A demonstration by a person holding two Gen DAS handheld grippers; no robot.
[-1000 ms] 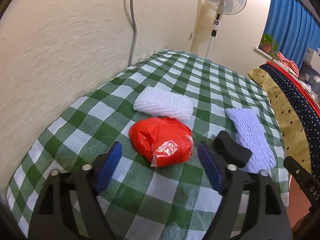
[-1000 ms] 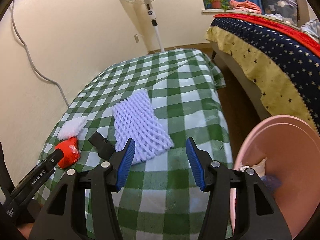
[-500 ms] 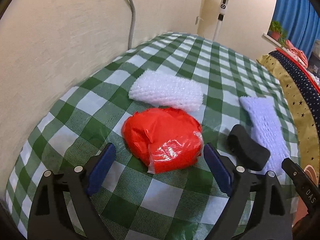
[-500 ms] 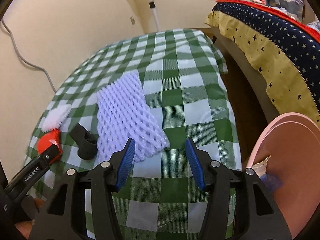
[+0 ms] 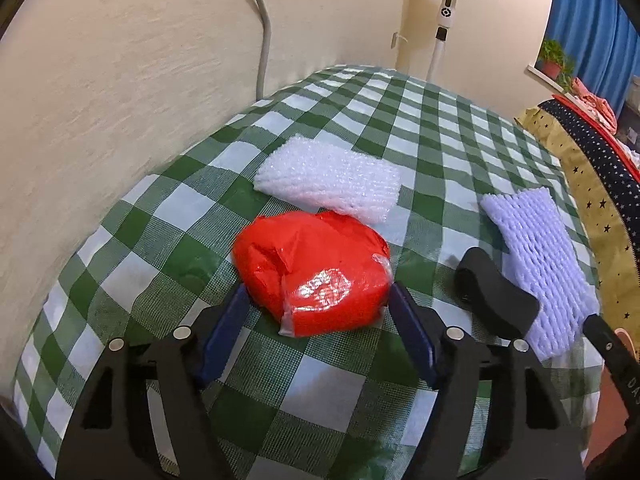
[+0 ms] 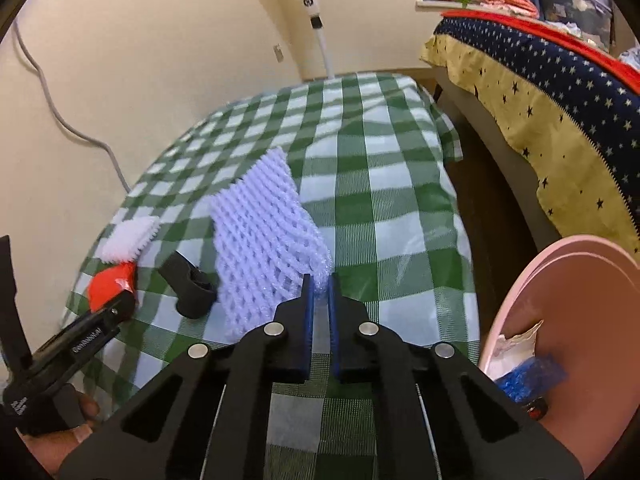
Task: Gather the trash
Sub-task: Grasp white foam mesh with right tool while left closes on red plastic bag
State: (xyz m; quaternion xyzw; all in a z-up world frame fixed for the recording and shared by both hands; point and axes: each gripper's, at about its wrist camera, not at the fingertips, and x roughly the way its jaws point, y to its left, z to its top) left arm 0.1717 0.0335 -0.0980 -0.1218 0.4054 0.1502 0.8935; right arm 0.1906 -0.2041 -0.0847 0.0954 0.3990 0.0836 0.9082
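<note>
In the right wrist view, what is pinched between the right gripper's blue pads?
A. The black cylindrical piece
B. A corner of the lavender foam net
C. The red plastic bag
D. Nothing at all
B. The right gripper has its pads closing on the near corner of the lavender foam net, while the red plastic bag and the black cylindrical piece lie apart to the left on the checked tablecloth.
</note>
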